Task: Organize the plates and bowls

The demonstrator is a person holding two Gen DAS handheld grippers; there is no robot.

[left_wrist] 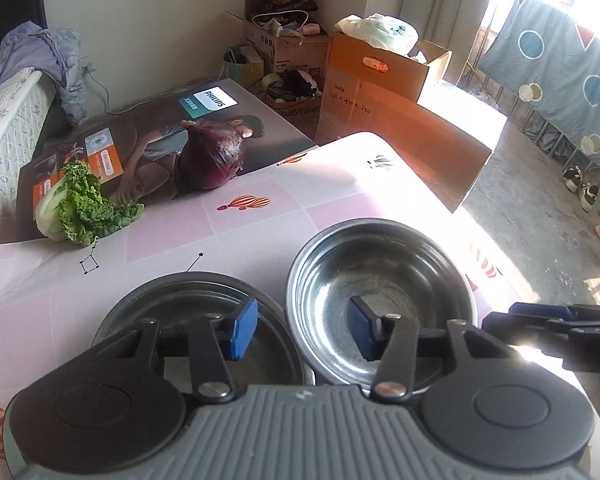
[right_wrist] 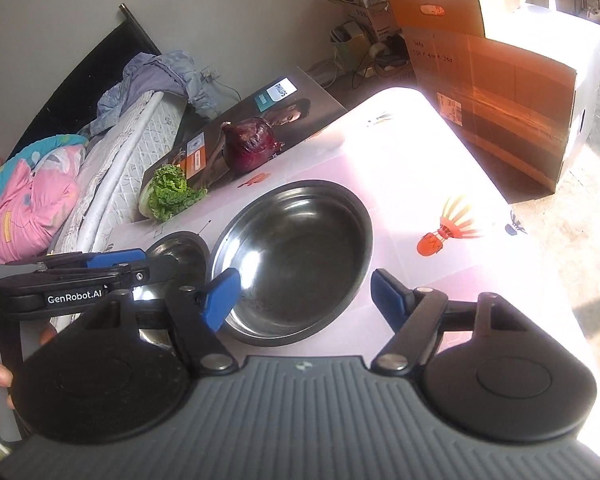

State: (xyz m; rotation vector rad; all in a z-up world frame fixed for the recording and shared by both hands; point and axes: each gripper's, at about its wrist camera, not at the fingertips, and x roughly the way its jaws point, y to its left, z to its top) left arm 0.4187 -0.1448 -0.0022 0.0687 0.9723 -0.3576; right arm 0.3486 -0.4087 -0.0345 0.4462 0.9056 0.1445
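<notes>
1. My left claw stands part open with nothing between its blue pads. In the left wrist view one pad hangs over the shallow round steel plate and the other over the deep round steel bowl, so the gap lines up with the seam where the two rims nearly meet.

2. My right claw is also part open and empty. In the right wrist view the bowl sits dead ahead at twelve o'clock, its near rim between my pads but not pinched; the left pad overlaps the rim at about eight o'clock on the bowl.

3. The relation that matters, I judge: the bowl is mine on the right, the plate belongs to the left. Both are round, so no long axis guides the grip, only the rim edge.

4. The plate lies at nine o'clock from the bowl, just beside it. Whether the rims touch I cannot tell.

5. My left claw's body crosses the right wrist view at nine o'clock, over the plate, so the two claws are close and could foul each other.

6. Farther, at eleven o'clock on the pink patterned tablecloth, lie a green leafy cabbage and a purple red onion, well apart from both dishes.

7. Beyond the table, a large brown cardboard box stands at one o'clock.
</notes>
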